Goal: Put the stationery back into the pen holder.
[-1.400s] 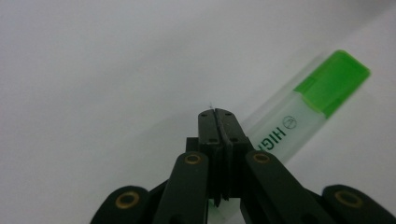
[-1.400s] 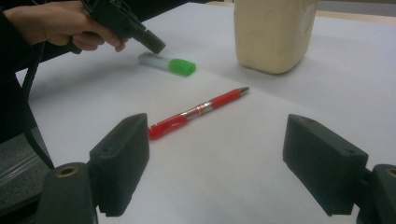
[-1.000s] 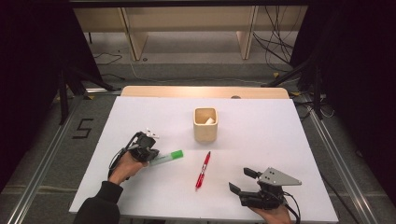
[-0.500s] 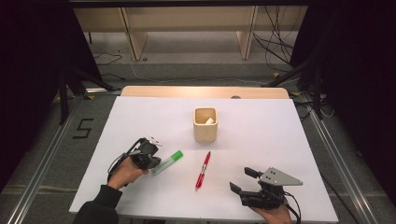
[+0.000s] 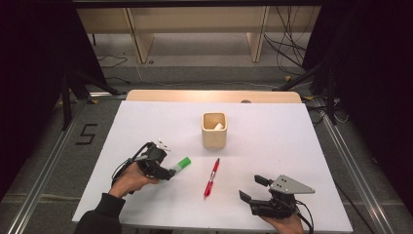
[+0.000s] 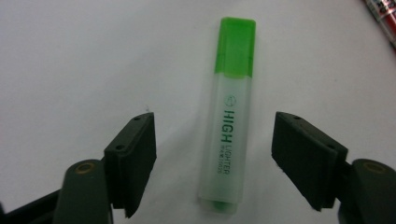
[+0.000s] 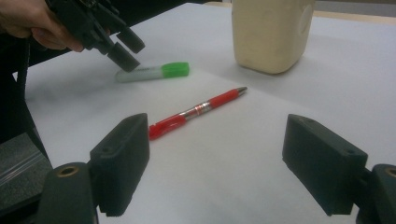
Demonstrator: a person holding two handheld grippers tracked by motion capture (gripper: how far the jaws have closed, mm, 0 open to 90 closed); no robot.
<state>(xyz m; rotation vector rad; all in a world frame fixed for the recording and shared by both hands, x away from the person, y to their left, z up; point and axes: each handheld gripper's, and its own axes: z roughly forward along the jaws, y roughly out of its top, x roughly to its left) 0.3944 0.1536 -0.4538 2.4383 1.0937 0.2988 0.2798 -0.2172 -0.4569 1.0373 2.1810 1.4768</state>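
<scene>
On the white table, the left tongs hover at a green-capped highlighter; a red pen lies beside it, near a wooden cup.

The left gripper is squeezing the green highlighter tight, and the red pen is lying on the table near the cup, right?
Not quite. The left gripper is open, not squeezing: in the left gripper view its jaws stand apart on either side of the green highlighter, which lies loose on the table. The rest is right: the red pen lies on the table near the cup.
</scene>
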